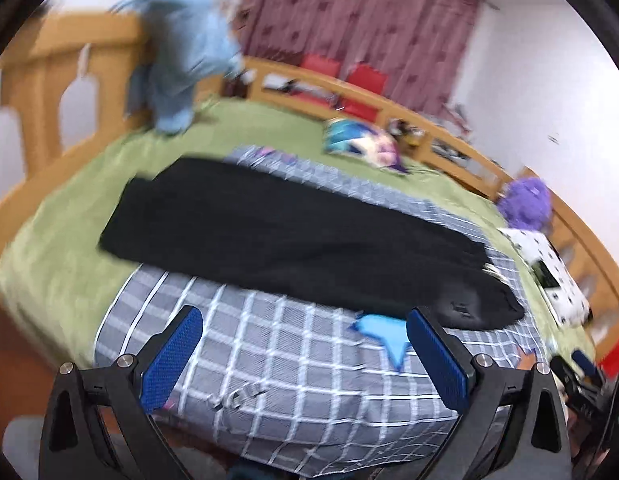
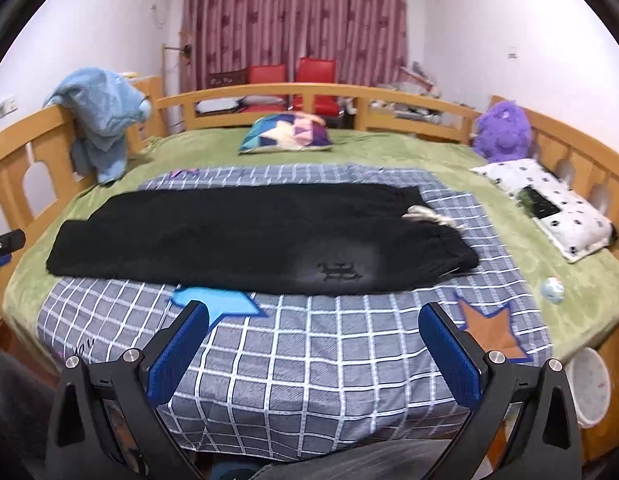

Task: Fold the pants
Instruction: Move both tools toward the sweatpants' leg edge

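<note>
Both my claws are up off the bed, nothing in either one. My left gripper (image 1: 303, 330) is spread wide, blue pads (image 1: 171, 358) well apart, hovering above the near part of the grey checked quilt (image 1: 269, 344). My right gripper (image 2: 313, 322) is just as wide, pads (image 2: 453, 354) parted over the same quilt (image 2: 309, 352), empty.

The black pants (image 2: 237, 236) lie ahead of my right claw, flat on the quilt and folded lengthwise with one leg on the other. The waistband end with its pale drawstring (image 2: 429, 216) sits ahead and to the right, and the leg cuffs run off to the far left, spilling past the quilt edge onto the green bedspread (image 2: 389, 148). A dark embroidered emblem (image 2: 341, 271) shows almost straight ahead. From my left claw the pants (image 1: 269, 236) stretch ahead on a slant, waist end just beyond my right finger, cuffs ahead to the left; this view is blurred.

A blue star patch (image 2: 217, 302) on the quilt sits just beyond my right claw's left finger, and an orange star patch (image 2: 491, 328) is beside its right finger. Beyond the pants there's a patchwork cushion (image 2: 287, 132). A purple plush toy (image 2: 501, 132) and a spotted white pillow (image 2: 549, 204) are far right. A light blue towel (image 2: 101, 116) hangs on the wooden bed rail (image 2: 317, 90), far left.
</note>
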